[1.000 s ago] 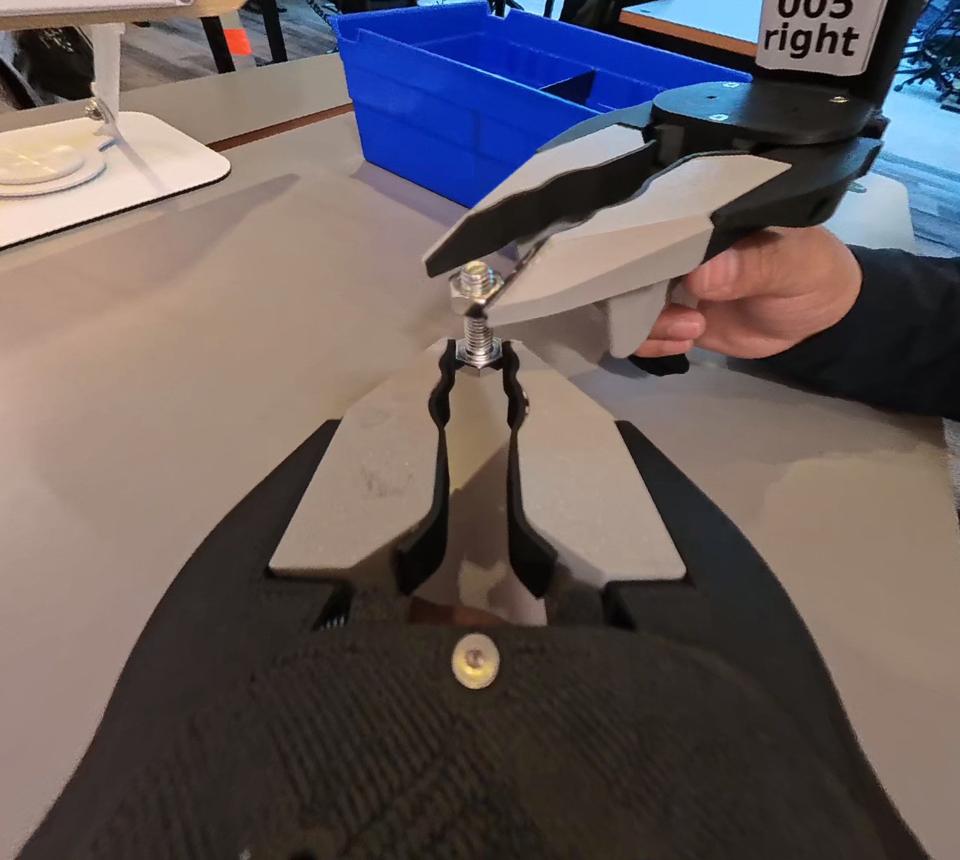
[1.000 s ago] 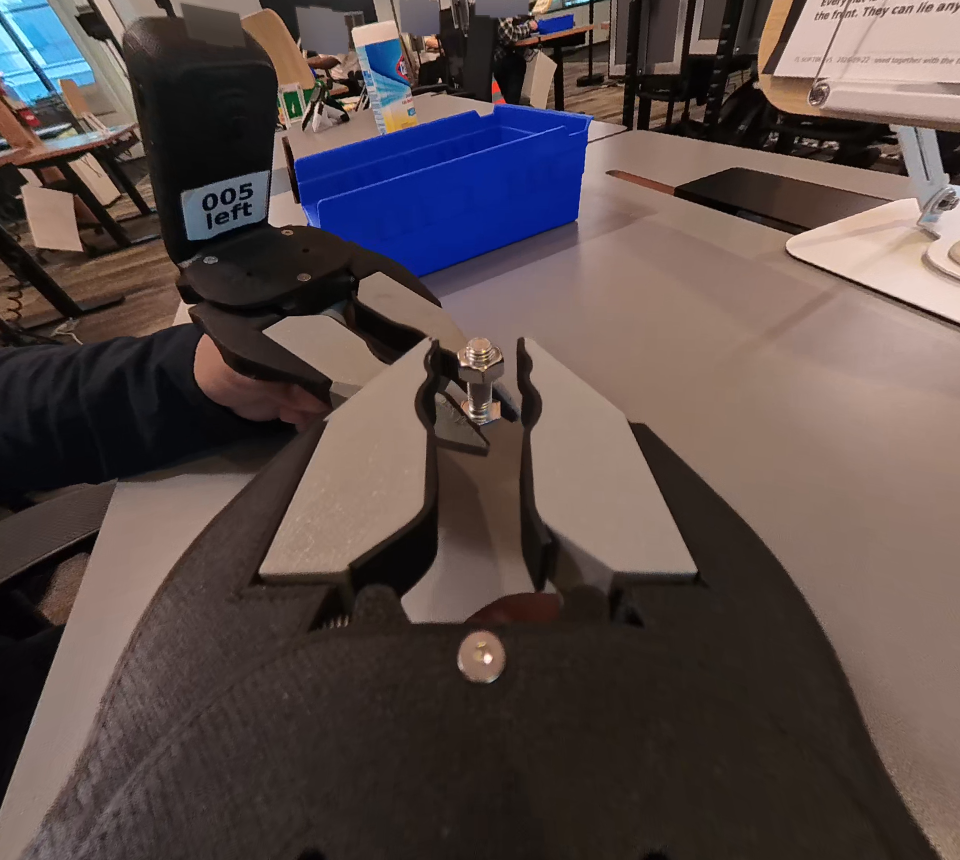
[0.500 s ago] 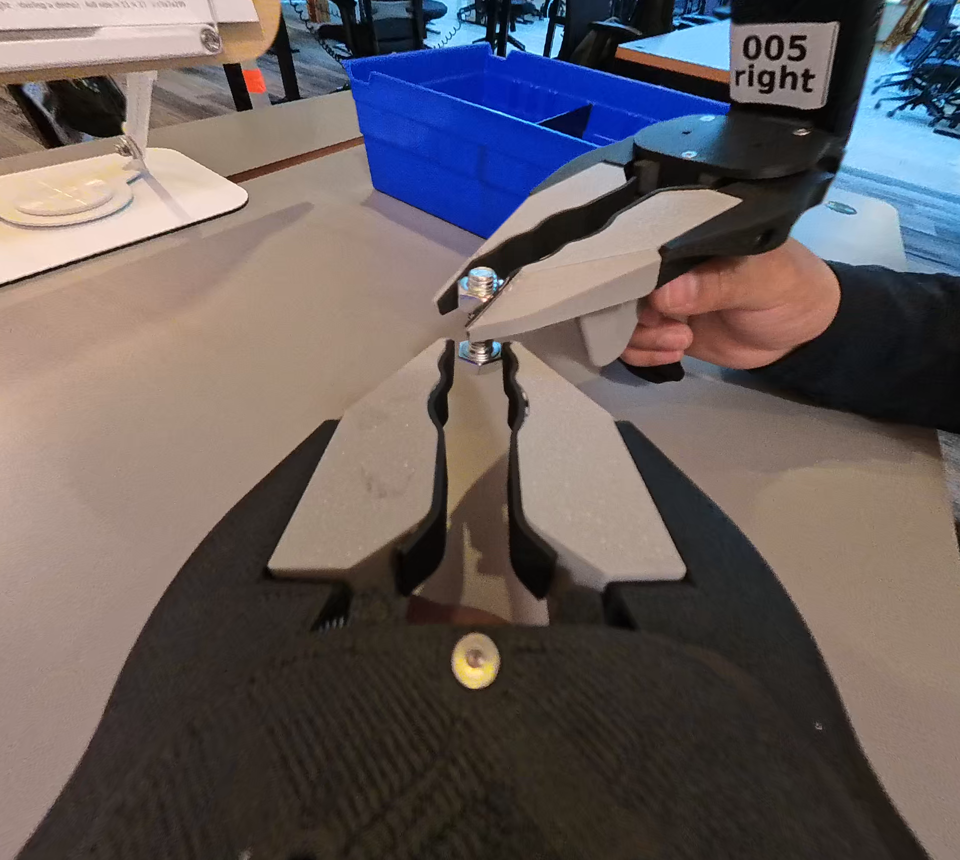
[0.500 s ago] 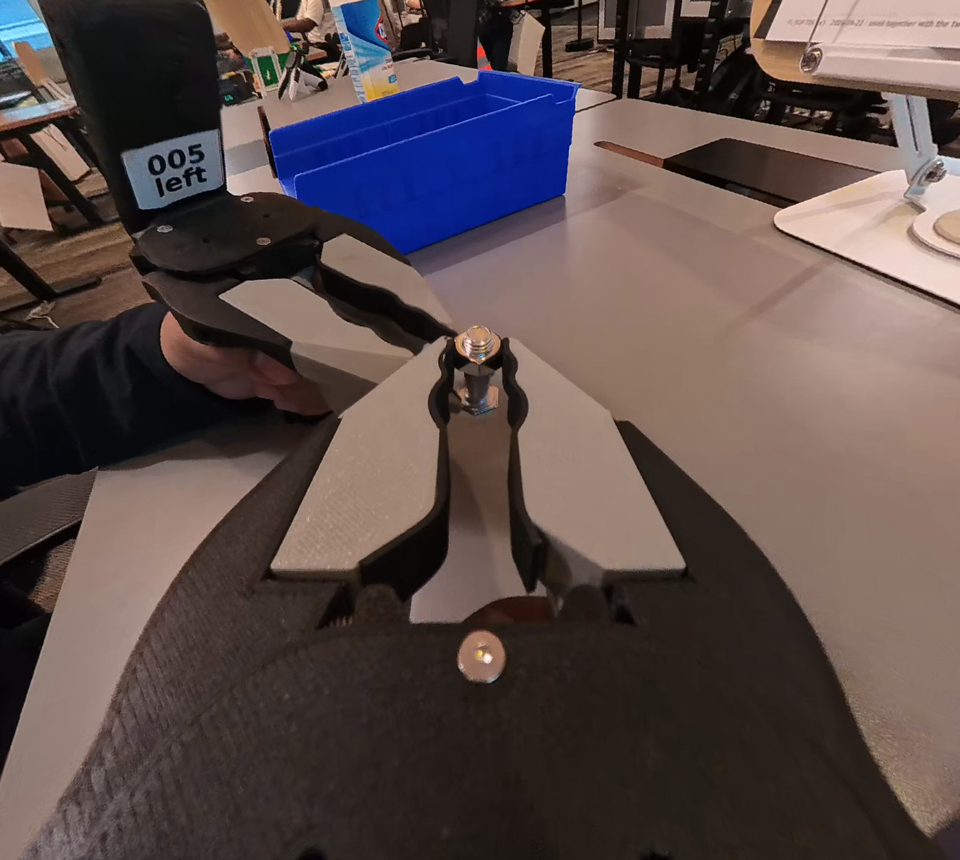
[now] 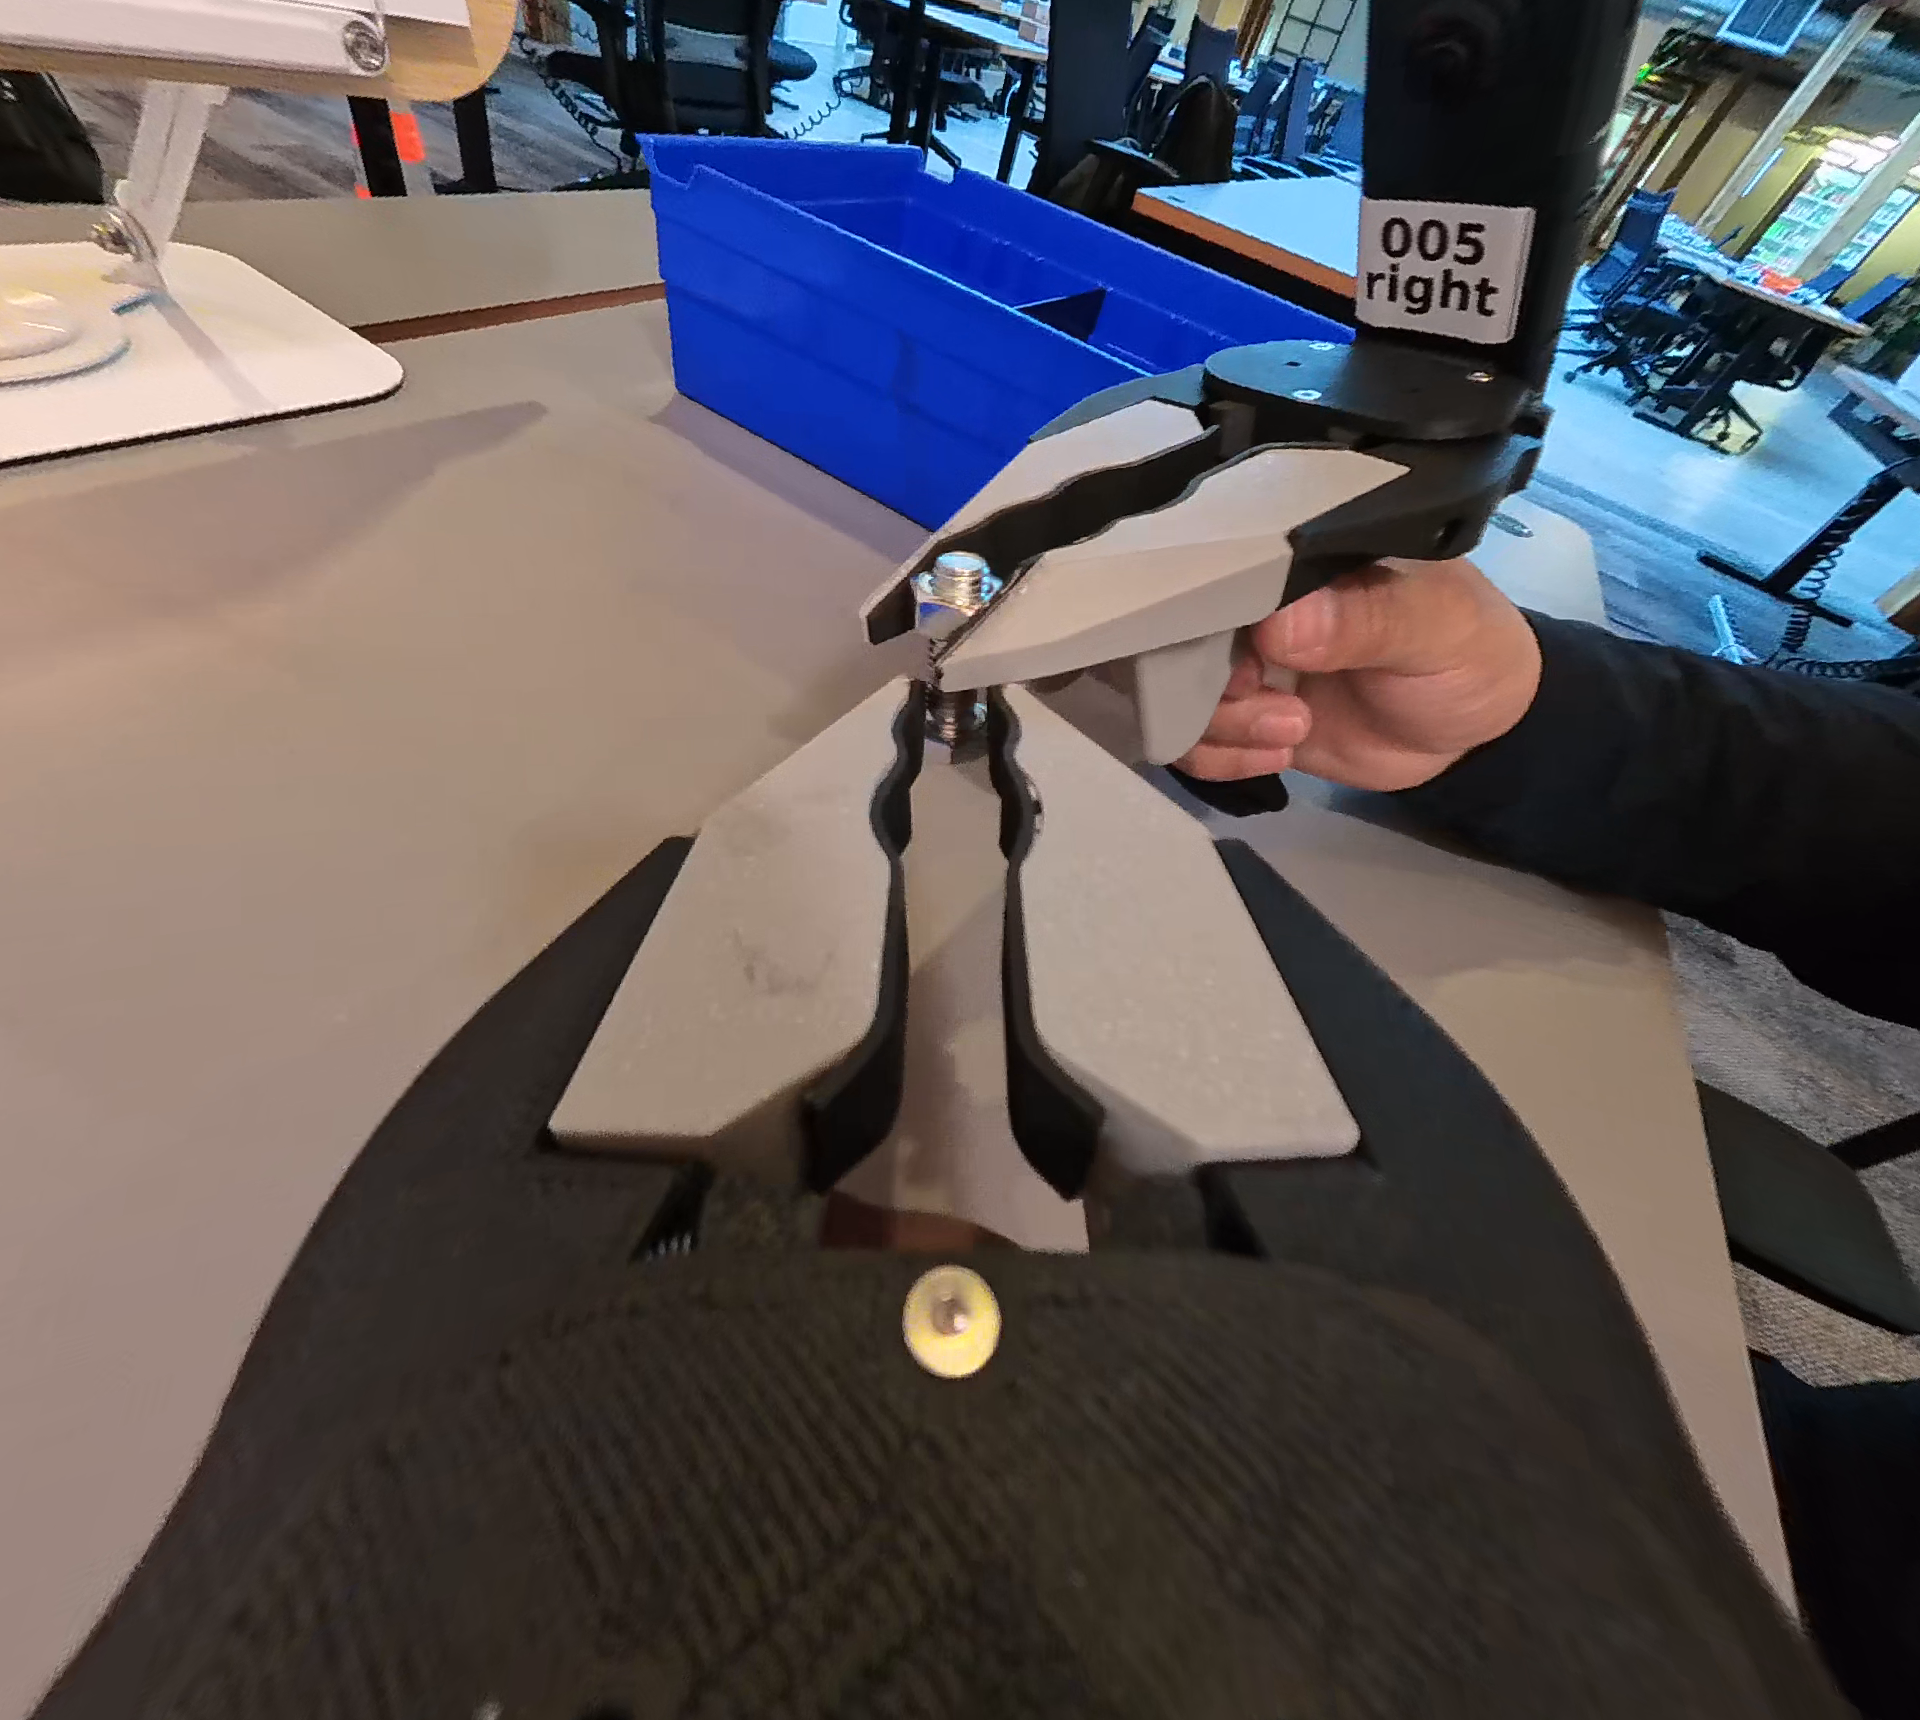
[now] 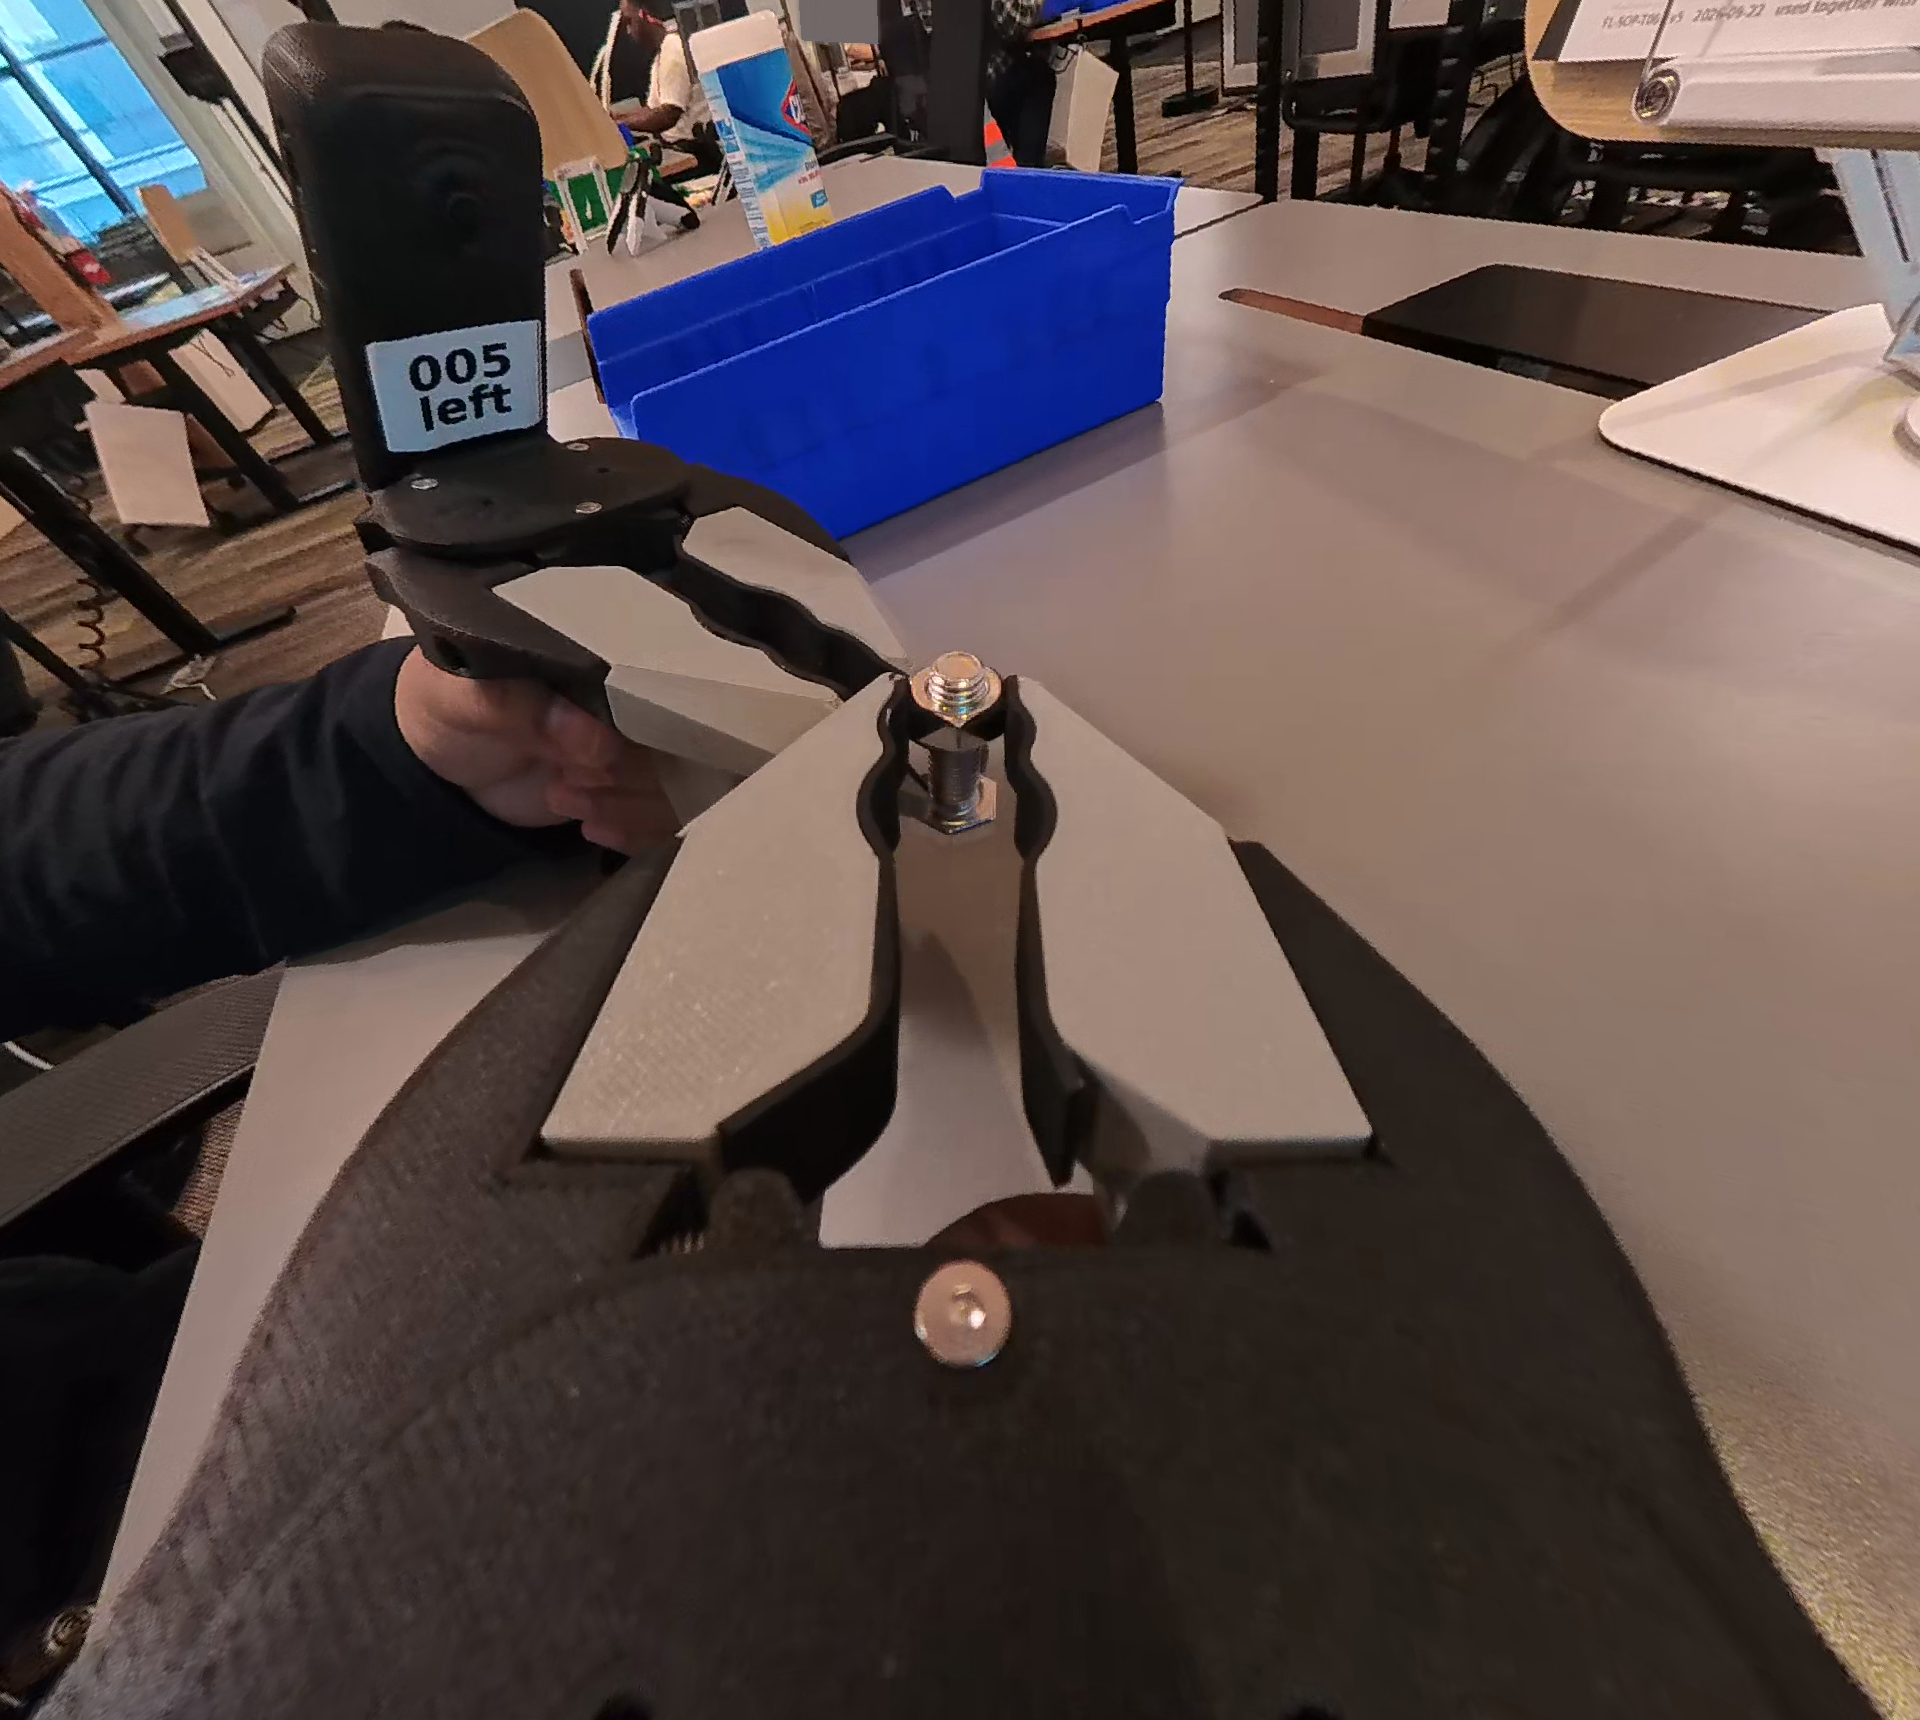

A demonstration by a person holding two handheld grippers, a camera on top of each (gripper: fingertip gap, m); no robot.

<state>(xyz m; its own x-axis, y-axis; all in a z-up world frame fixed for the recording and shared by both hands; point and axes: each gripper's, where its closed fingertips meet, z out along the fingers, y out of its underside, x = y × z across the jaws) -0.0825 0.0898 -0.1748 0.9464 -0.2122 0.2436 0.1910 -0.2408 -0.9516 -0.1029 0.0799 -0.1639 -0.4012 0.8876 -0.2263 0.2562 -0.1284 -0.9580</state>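
The right claw, open around the nut a second ago, now clenches it, while the left claw grips the head of the upright bolt above the table.

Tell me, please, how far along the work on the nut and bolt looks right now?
Done: both grips are set. The left gripper is shut on the bolt at its head end, and the right gripper is shut on the nut. In hand: the nut sits near the thread's tip. Left: nut and bolt are not yet apart; the blue bin stands behind them.
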